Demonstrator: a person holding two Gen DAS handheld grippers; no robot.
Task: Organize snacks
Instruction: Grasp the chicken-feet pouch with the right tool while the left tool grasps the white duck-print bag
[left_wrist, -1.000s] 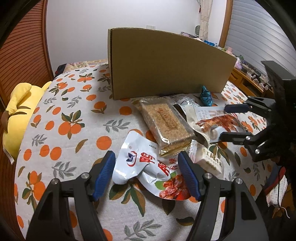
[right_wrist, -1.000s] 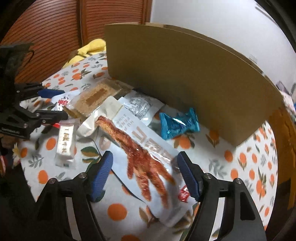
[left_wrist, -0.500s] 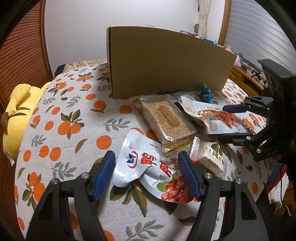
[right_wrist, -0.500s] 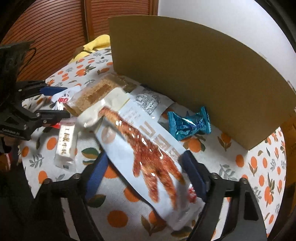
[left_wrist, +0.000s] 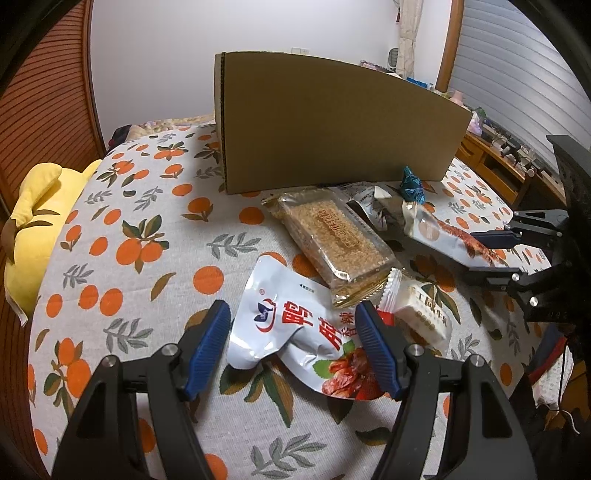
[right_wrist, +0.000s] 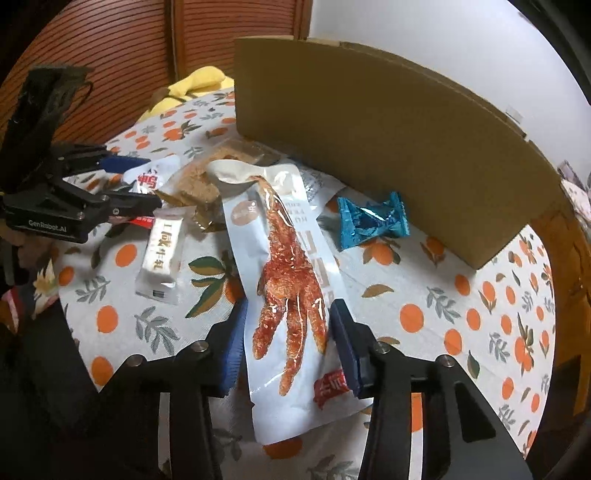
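A home bedroom: orange-print bedspread, yellow plush toy

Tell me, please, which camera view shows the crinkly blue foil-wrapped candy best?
The right wrist view: the crinkly blue foil-wrapped candy lies large and unobstructed on the orange-print tablecloth, both twisted ends visible, beside the brown cardboard box. The left wrist view shows it only small and distant, partly hidden behind other packets.

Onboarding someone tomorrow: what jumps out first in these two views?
The long white pouch printed with a red chicken foot, lying between the closing pads of the right gripper. Behind it, the tall brown cardboard box walls off the orange-print tablecloth. The left gripper hangs open over a white-and-red foil snack pouch.
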